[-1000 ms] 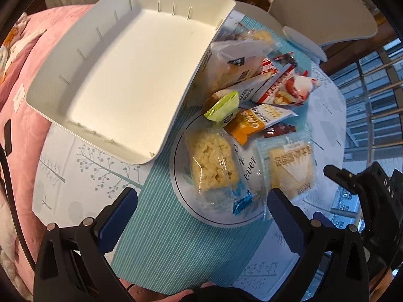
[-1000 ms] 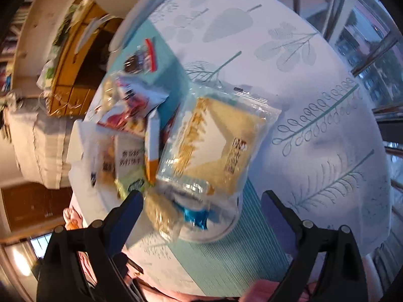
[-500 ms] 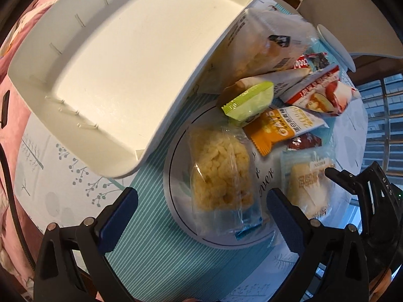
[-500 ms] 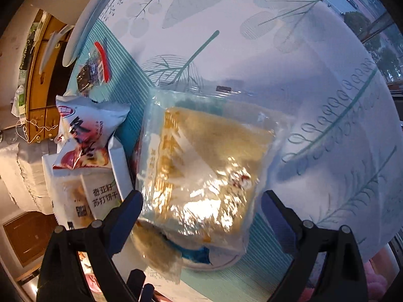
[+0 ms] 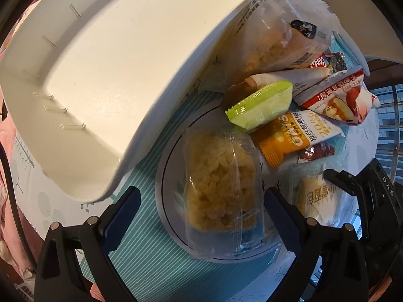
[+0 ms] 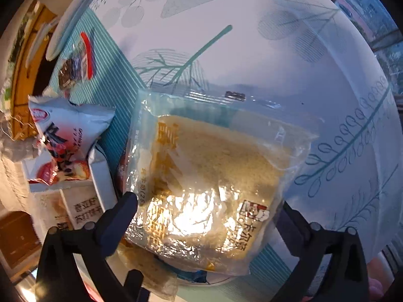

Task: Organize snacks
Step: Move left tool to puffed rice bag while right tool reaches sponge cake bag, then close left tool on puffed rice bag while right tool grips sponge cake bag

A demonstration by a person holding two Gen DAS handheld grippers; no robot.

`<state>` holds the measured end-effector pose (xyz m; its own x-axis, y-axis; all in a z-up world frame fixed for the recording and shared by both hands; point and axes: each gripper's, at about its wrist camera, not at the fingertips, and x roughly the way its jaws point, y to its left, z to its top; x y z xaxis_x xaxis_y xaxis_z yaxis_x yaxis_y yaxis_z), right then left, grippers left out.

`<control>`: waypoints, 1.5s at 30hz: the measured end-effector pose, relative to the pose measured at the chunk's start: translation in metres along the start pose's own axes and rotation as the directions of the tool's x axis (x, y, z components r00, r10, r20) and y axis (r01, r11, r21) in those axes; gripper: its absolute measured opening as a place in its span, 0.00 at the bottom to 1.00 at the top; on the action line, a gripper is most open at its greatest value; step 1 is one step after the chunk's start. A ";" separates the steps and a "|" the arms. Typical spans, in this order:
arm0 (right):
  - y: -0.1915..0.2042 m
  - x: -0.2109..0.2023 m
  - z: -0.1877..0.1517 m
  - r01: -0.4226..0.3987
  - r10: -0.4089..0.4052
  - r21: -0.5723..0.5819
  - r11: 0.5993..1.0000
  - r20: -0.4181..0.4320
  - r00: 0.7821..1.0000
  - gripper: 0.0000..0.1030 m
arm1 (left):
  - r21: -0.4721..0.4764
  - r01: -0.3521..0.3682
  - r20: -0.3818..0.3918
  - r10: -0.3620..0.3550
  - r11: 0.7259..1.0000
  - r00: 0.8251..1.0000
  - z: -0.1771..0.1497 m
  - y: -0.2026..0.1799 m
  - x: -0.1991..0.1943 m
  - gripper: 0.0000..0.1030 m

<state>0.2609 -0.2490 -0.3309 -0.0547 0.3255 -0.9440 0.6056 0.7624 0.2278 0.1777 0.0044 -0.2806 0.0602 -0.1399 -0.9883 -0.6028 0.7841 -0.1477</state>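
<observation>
Hidden and cut-off parts

The white tray [image 5: 105,70] ran off the top edge; the sandwich pack [image 6: 211,178] covered most of the plate [image 6: 216,280].

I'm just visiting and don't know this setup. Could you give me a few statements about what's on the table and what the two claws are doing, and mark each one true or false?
1. The left claw is open around a clear-wrapped puffed rice cake. True.
2. That cake lies in the white tray. False: it lies on the round plate; the tray holds no snacks.
3. The right claw is open around a wrapped sandwich. True.
4. The green packet sits alone on bare tablecloth. False: it rests among the piled snacks, overlapping the orange oats packet.
</observation>
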 end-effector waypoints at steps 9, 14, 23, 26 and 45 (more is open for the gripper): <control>0.038 0.009 -0.004 0.132 -0.131 -0.040 0.990 0.022 0.991 1.00 | -0.021 -0.015 -0.033 0.014 1.000 0.999 0.013 -0.004 0.021 0.77; 0.047 0.012 -0.001 0.148 -0.147 -0.066 0.987 0.021 0.989 1.00 | -0.028 -0.026 -0.054 0.024 0.999 0.998 0.019 -0.011 0.031 0.56; 0.047 0.004 -0.005 0.148 -0.147 -0.105 0.983 0.021 0.989 1.00 | -0.037 -0.023 -0.067 0.021 0.999 0.998 0.009 -0.010 0.035 0.54; 0.051 0.009 -0.010 0.151 -0.150 -0.136 0.979 0.018 0.989 0.99 | -0.043 -0.023 -0.078 0.019 0.999 0.997 0.004 -0.011 0.031 0.54; 0.010 -0.019 -0.039 -0.012 0.025 -0.226 0.974 0.054 0.998 0.60 | 0.022 0.014 -0.057 -0.013 1.000 0.998 -0.021 -0.008 -0.013 0.54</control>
<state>0.2374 -0.2261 -0.3012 0.0031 0.3138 -0.9495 0.4114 0.8650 0.2872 0.1650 -0.0123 -0.2661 0.0226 -0.1844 -0.9826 -0.5845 0.7950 -0.1626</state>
